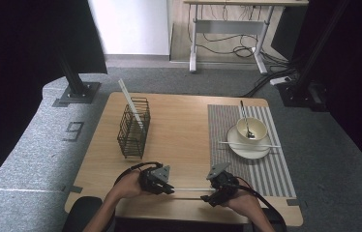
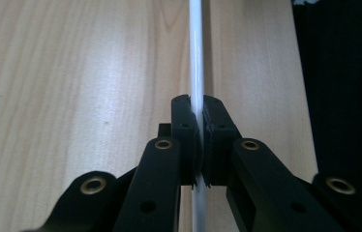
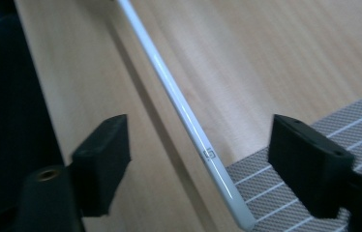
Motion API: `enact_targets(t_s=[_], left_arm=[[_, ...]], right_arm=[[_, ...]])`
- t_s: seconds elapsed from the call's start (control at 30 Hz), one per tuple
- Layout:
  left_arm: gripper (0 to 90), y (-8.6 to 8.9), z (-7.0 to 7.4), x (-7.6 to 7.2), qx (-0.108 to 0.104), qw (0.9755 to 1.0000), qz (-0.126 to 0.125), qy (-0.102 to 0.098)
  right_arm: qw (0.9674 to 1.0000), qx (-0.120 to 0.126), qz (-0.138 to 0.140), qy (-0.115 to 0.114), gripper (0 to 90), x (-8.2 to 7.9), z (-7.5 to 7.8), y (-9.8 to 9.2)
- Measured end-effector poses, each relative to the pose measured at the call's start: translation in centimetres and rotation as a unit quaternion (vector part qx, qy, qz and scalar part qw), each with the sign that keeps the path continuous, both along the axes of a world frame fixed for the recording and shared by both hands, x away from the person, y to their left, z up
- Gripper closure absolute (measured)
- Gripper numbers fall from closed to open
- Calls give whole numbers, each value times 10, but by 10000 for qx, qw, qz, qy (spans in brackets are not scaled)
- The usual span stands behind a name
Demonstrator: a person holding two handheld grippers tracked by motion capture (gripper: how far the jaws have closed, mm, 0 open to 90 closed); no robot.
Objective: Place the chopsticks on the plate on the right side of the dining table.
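- A pale wood-grain surface [image 1: 184, 125] stands on grey carpet, with a desk frame and loose cables on the floor beyond its far edge.
- A thin, glossy white chopstick [image 1: 188, 189] lies level just above the near edge, between the two hands; it is a smooth round rod, with a small printed mark near its blunt end in the right gripper view [image 3: 184, 113].
- The left gripper [image 1: 164, 186] has its black jaws clamped tight on the chopstick [image 2: 196, 63], the pads pressing both sides of the rod.
- The right gripper [image 1: 213, 193] holds its jaws well apart around the chopstick's other end; the blocky black pads stand clear of it on each side.
- A grey striped woven placemat [image 1: 276, 169] covers the right side, reaching the near right corner.
- On it sit a round white plate [image 1: 247, 150], a cream bowl [image 1: 256, 126] with a metal spoon [image 1: 243, 113], and another white chopstick [image 1: 271, 144] across the plate.
- A dark wire basket [image 1: 133, 130], box-shaped, stands toward the left edge with a white stick [image 1: 129, 101] leaning in it.
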State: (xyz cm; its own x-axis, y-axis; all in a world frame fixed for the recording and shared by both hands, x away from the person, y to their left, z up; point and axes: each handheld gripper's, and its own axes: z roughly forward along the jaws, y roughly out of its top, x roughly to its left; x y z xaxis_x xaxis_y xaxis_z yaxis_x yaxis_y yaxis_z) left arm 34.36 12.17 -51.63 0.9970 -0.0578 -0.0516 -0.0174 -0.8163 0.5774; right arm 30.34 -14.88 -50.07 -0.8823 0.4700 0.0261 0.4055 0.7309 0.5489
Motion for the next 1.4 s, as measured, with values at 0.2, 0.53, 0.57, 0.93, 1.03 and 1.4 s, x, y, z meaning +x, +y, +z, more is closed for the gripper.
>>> enact_targets(t_s=[0.2, 0.53, 0.57, 0.93, 1.03, 1.4], left_arm=[[858, -1, 1, -2, 56, 9999, -156, 28], [858, -3, 2, -5, 75, 9995, -321, -33], [858, -3, 1, -6, 68, 9994, -350, -44], [854, -4, 0, -8, 62, 9982, -533, -278], [841, -3, -1, -8, -5, 9978, -537, -379], [590, 4, 1, -3, -384, 9963, -82, -759]], right_arm=[[9989, -384, 261, 5, 456, -8, -5, 6], [9966, -660, 483, -17, 682, -15, -6, 10], [9962, -685, 532, -10, 697, -16, -6, 10], [9915, -897, 936, 65, 801, -17, -6, 15], [9906, -879, 1043, 141, 816, -17, -5, 16], [9926, -711, 956, 251, 828, -19, 3, 9]])
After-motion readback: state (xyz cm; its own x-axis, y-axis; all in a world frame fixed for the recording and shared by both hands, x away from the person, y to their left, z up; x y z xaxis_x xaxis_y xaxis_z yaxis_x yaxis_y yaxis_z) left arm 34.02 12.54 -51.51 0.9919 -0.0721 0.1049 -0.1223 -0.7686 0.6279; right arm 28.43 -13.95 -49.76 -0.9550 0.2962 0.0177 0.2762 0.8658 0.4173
